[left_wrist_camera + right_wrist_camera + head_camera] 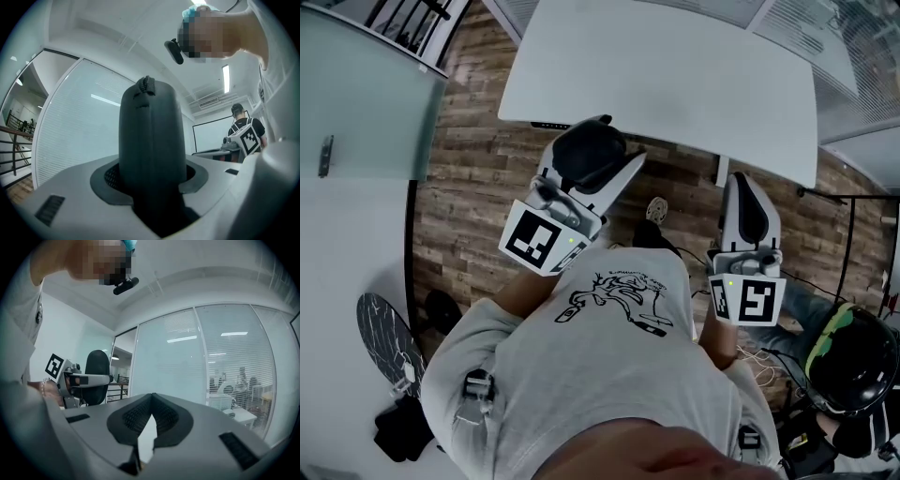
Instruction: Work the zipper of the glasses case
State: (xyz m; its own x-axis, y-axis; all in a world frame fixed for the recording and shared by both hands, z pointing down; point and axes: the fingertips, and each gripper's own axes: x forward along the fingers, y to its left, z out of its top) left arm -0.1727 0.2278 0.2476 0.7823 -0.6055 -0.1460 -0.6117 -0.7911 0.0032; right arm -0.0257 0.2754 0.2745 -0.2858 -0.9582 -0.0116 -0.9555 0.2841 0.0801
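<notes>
The dark grey glasses case (150, 136) stands on end between the jaws of my left gripper (150, 180), which is shut on it. Its zipper pull (146, 84) sits at the top end. In the head view the case (586, 155) points away from the person's chest, held by the left gripper (572, 187). My right gripper (151, 401) is shut with nothing between its pads, which meet at the tip. It is held apart to the right (748, 220), not touching the case. The right gripper view shows the case (97, 376) off to the left.
A white table (675, 66) stands just ahead over the wood floor. A glass wall (356, 94) is on the left. Another person in a dark helmet (853, 361) is at the lower right, and a dark bag (389, 347) lies at the lower left.
</notes>
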